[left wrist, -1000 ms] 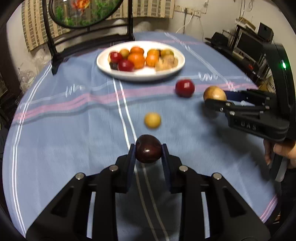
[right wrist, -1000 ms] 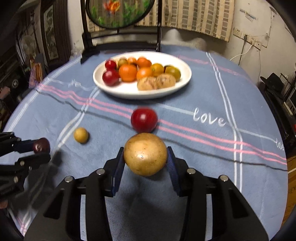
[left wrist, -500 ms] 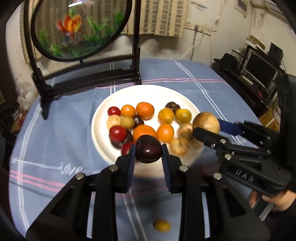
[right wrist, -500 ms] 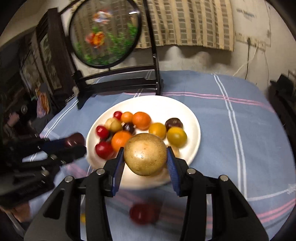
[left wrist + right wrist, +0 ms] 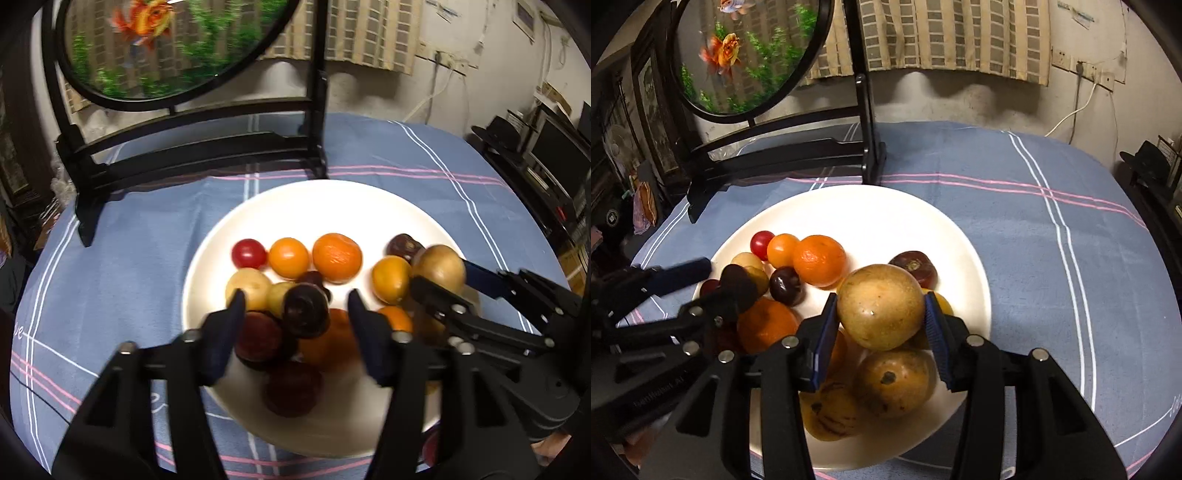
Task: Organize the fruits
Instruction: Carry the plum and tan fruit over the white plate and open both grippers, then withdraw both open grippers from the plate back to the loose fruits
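A white plate [image 5: 332, 206] [image 5: 871, 214] holds several fruits: oranges, red and dark round fruits, tan ones. My left gripper [image 5: 295, 314] is open over the plate's near side. The dark purple fruit [image 5: 305, 311] sits free between its spread fingers, on the pile. In the right wrist view it [image 5: 737, 284] shows at the left, beside the left gripper's fingers [image 5: 683, 271]. My right gripper [image 5: 881, 317] is shut on a tan round fruit [image 5: 880, 312], held above the plate's right side; this fruit also shows in the left wrist view [image 5: 439, 267].
A black wooden stand with a round goldfish picture [image 5: 177, 48] [image 5: 753, 55] stands just behind the plate. The table wears a blue striped cloth [image 5: 1052, 221]. Shelves and clutter [image 5: 546, 147] lie beyond the table's right edge.
Both grippers moved forward and down over the plate. My left gripper opened and let go of the dark purple fruit onto the pile. The right gripper still holds the tan fruit.
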`<action>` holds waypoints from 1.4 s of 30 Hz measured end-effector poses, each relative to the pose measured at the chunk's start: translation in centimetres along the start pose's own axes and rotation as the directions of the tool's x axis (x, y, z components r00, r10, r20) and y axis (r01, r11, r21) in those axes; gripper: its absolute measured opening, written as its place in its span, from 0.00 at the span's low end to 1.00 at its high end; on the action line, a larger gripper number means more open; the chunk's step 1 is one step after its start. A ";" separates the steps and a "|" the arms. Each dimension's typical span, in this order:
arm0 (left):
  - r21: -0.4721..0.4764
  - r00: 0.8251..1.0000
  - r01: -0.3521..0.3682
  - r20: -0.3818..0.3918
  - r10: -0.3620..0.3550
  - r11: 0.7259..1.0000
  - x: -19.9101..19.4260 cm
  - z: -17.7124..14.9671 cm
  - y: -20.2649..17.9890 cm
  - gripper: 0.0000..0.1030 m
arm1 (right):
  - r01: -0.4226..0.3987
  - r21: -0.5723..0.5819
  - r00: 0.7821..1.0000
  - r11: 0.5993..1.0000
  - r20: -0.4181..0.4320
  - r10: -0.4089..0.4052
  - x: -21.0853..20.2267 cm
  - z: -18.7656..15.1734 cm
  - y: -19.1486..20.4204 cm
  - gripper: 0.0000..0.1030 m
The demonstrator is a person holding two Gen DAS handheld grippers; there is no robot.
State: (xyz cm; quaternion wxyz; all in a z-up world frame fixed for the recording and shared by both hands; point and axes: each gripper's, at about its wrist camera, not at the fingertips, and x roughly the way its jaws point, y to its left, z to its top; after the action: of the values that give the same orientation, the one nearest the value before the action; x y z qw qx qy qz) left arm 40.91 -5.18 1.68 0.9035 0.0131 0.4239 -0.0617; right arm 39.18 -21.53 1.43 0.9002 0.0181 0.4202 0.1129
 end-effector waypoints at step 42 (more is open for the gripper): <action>0.095 0.993 0.048 -0.113 -0.038 0.994 -8.9 -18.9 -2.1 0.47 | -0.168 0.145 0.986 0.975 0.040 0.164 -13.4 -16.1 -2.0 0.60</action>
State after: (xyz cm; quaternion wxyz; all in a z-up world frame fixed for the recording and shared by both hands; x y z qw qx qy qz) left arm 20.56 -4.96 -3.57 0.8753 0.0513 0.4700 -0.1009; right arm 19.03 -27.40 0.84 0.8895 0.1212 0.4120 0.1561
